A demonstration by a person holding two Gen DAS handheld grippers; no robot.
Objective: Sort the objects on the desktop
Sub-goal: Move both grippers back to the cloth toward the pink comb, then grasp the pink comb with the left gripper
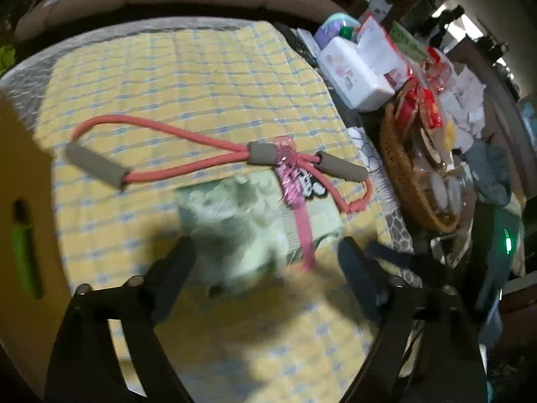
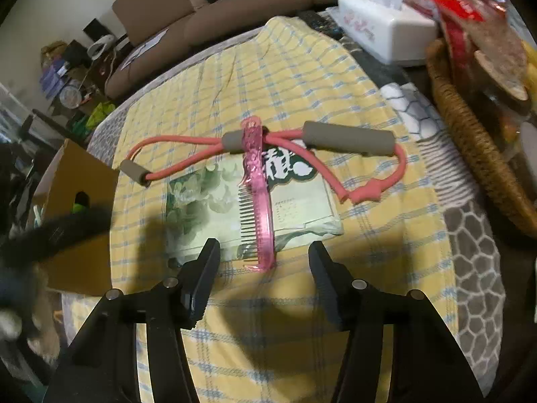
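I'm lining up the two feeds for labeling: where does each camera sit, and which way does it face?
Left wrist: on the left gripper, low over the yellow checked cloth, facing the pink comb and green booklet; both black fingers show, spread.
Right wrist: on the right gripper, facing the same comb; both fingers show, spread.
Shared: comb, booklet, resistance band, tissue box, wicker basket.

Landmark was the booklet (image 2: 251, 201), flat on the cloth (image 2: 335, 77) over the tabletop. Comb (image 2: 257, 198) lay on the booklet, running front to back. Resistance band (image 2: 268, 144) lay across the booklet's far edge, under the comb's far end. Cardboard box (image 2: 77, 208) sat left of the booklet; wicker basket (image 2: 470, 141) right; tissue box (image 2: 386, 23) behind-right.
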